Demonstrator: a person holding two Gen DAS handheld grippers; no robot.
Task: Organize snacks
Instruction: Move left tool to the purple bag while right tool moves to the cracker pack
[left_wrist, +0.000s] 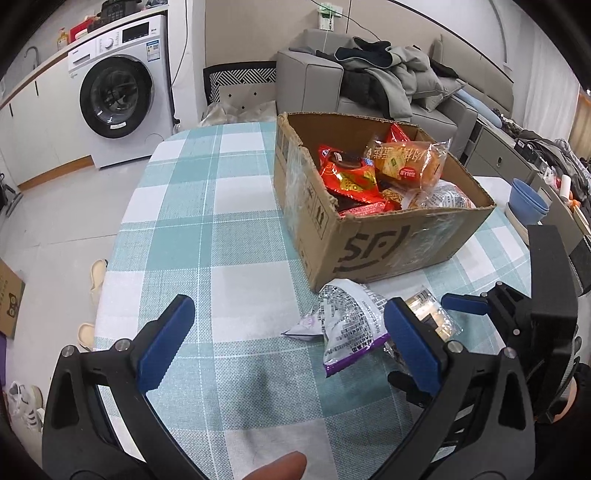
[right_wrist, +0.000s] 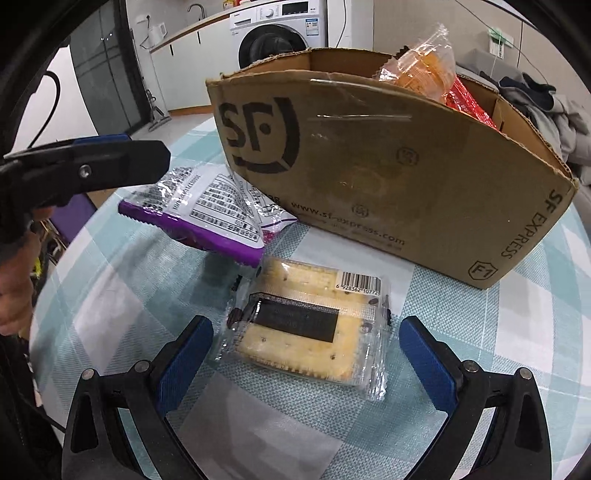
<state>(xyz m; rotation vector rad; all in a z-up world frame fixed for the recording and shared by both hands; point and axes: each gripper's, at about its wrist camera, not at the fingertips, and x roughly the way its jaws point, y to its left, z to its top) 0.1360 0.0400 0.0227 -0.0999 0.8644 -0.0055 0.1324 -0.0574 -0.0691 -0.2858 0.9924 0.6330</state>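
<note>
Two crinkly packets flank square, clear-wrapped crackers.

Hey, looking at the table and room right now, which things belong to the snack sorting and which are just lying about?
Part of the job: cardboard box of snacks, purple packet, cracker pack, right gripper open around it, left gripper open.

Just lying about: washing machine, clothes on sofa, blue bowls, slippers.

A white washing machine stands beside a grey sofa piled with clothes; slippers lie on the floor.
</note>
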